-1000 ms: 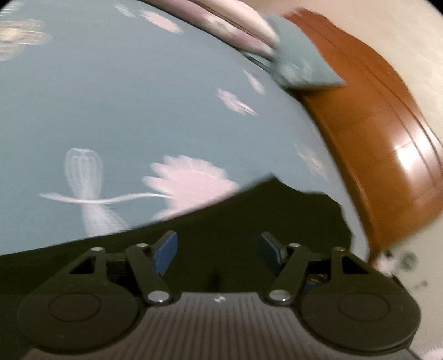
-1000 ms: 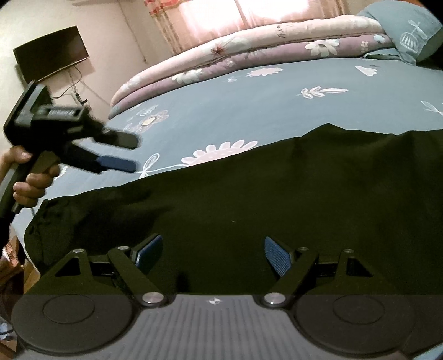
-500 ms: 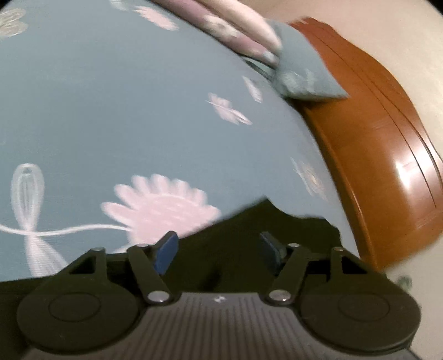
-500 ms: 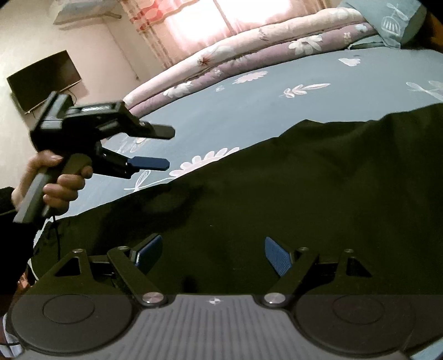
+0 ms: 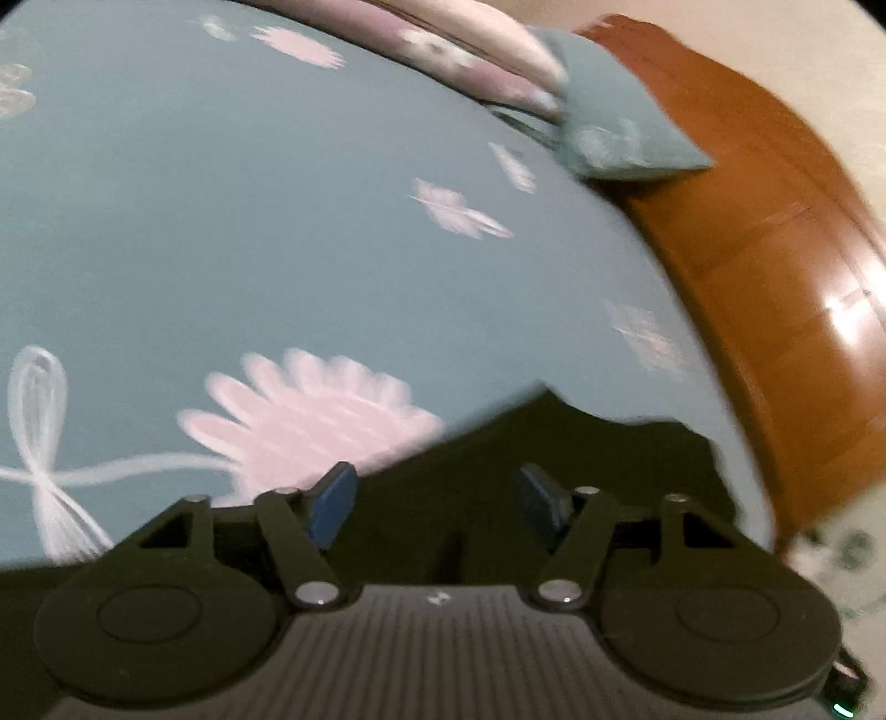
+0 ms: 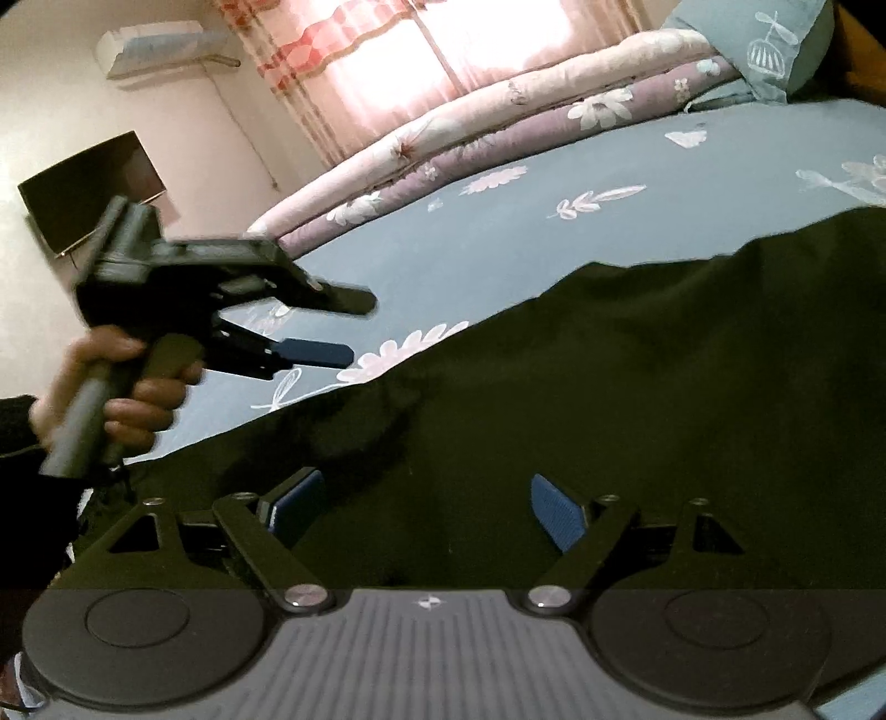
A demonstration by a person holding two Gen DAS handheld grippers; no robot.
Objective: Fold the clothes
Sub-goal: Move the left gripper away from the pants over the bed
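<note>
A black garment (image 6: 637, 387) lies spread flat on a blue floral bed sheet (image 6: 554, 232). My right gripper (image 6: 426, 509) hovers open just above its near part, nothing between the blue pads. In the left wrist view the garment's far edge (image 5: 581, 443) shows past my left gripper (image 5: 437, 498), which is open and empty. From the right wrist view the left gripper (image 6: 338, 327) is seen held in a hand (image 6: 127, 387) above the garment's left end, apart from the cloth.
A rolled pink and purple quilt (image 6: 498, 127) and a blue pillow (image 6: 775, 44) lie along the bed's far side. A wooden headboard (image 5: 775, 277) borders the bed. A wall television (image 6: 88, 188) and curtained window (image 6: 443, 55) stand behind.
The left gripper has moved right and forward over the garment's left end. The right gripper's view has tilted up and closer to the cloth. Both stayed open.
</note>
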